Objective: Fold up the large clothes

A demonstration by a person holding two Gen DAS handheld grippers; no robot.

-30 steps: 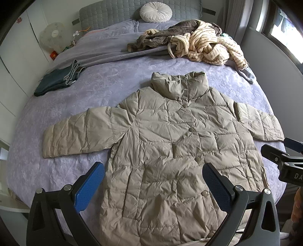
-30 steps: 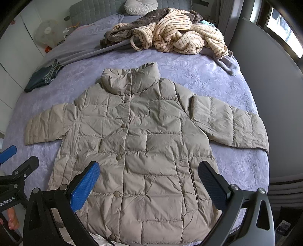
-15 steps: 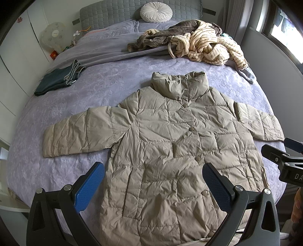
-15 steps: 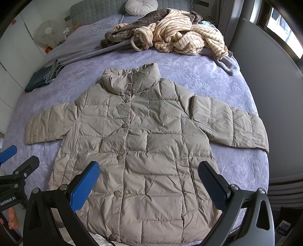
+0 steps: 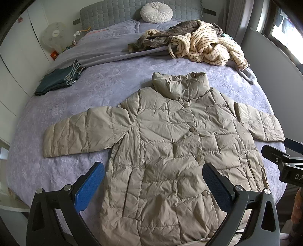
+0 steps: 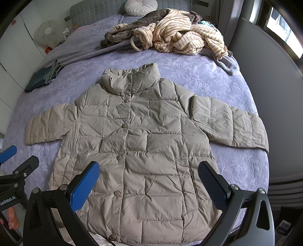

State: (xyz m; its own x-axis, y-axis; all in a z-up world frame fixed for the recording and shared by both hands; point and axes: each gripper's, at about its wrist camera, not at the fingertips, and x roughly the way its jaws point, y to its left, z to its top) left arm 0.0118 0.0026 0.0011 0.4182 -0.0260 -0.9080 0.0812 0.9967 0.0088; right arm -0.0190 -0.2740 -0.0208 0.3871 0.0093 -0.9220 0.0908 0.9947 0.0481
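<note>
Bedroom. Bed (image 5: 117, 79) with lilac patterned cover fills the view. Grey quilted headboard (image 5: 113, 13) at 12 o'clock, 1 round white cushion (image 5: 156, 9) against it. White cupboard doors (image 5: 17, 56) at 9 o'clock; 1 pale fan (image 5: 55, 35) at 10 o'clock. Plain grey wall (image 6: 265, 75) at 3 o'clock. Window (image 6: 284, 28) at 2 o'clock, daylight entering; curtain (image 5: 234, 17) beside it.

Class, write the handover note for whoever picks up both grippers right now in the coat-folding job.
Left gripper: open, holding nothing, above the hem.
Right gripper: open, holding nothing, also above the hem.
Puffer coat: flat on the bed, front up, buttoned, both sleeves spread out.
Done: coat laid out.
Left: every fold; probably sleeves in first, then the body.
Striped robe pile and folded jeans lie apart.
</note>
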